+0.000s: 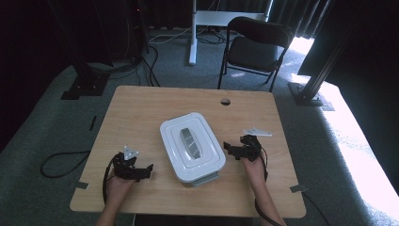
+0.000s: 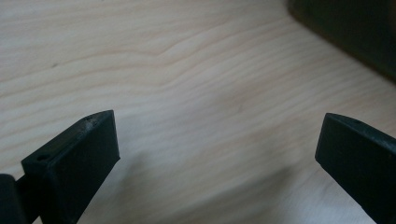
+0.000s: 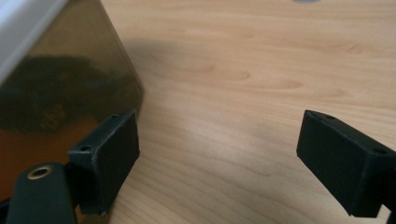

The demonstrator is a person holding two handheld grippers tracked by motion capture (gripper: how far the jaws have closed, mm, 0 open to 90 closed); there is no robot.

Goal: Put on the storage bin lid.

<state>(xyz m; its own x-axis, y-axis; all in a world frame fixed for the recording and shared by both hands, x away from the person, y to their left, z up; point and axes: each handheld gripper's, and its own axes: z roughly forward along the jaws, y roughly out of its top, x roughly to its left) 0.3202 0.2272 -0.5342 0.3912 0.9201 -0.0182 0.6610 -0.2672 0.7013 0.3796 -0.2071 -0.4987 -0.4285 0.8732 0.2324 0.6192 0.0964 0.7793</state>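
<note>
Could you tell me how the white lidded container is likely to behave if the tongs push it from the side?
The container is wide and low, so it would probably slide rather than tip. Its lid and tinted wall look glossy, so the right tongs may slip. It seems rigid; its weight cannot be judged.

It looked like a lab or studio: a lone wooden table point(image 1: 141, 113) stood on grey carpet point(image 1: 56, 117), ringed by black curtains point(image 1: 42, 33), metal frame posts point(image 1: 324, 70), floor cables point(image 1: 61, 162) and a folding chair point(image 1: 256, 47).
</note>
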